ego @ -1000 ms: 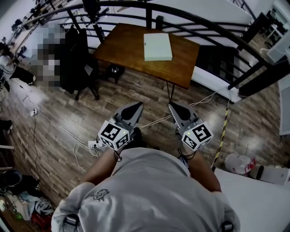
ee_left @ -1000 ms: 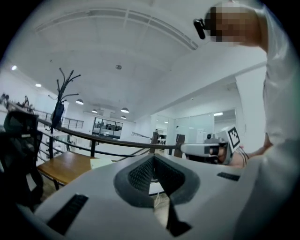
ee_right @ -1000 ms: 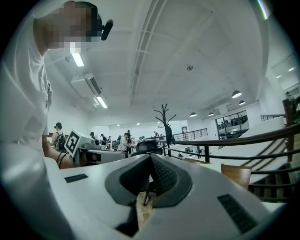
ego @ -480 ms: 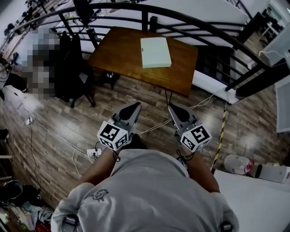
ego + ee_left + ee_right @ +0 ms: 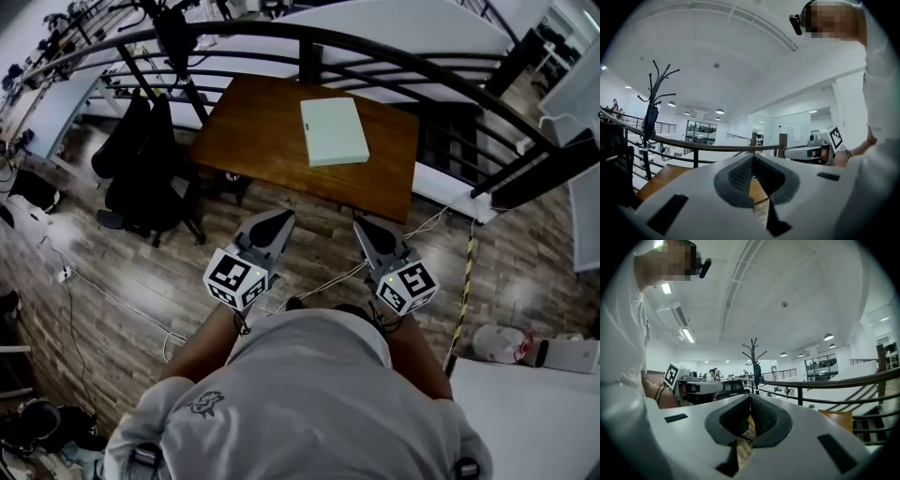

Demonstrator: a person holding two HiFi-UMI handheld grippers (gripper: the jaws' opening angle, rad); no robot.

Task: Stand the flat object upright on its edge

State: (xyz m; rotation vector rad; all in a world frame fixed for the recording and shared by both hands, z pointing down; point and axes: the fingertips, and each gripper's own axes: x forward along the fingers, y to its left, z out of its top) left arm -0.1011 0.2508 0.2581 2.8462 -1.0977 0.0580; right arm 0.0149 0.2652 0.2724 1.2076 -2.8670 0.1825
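Observation:
A flat pale-green box (image 5: 334, 131) lies on its broad face on the brown wooden table (image 5: 253, 136), toward the table's far right. My left gripper (image 5: 282, 218) and right gripper (image 5: 360, 225) are held side by side above the wooden floor, short of the table's near edge, both shut with nothing between the jaws. In the left gripper view the left gripper (image 5: 752, 158) points up over the table's edge (image 5: 658, 180). In the right gripper view the right gripper (image 5: 750, 397) points toward the railing; the table's corner (image 5: 836, 418) shows at the right.
A curved black railing (image 5: 394, 56) runs behind the table. A black office chair (image 5: 141, 164) stands left of the table. Cables (image 5: 94, 295) trail over the floor. A yellow-black post (image 5: 462, 281) and a white surface (image 5: 534, 403) are at the right. A coat stand (image 5: 754, 357) rises beyond the railing.
The table and box have shifted slightly right and nearer in the head view. Both grippers keep their places side by side and stay shut.

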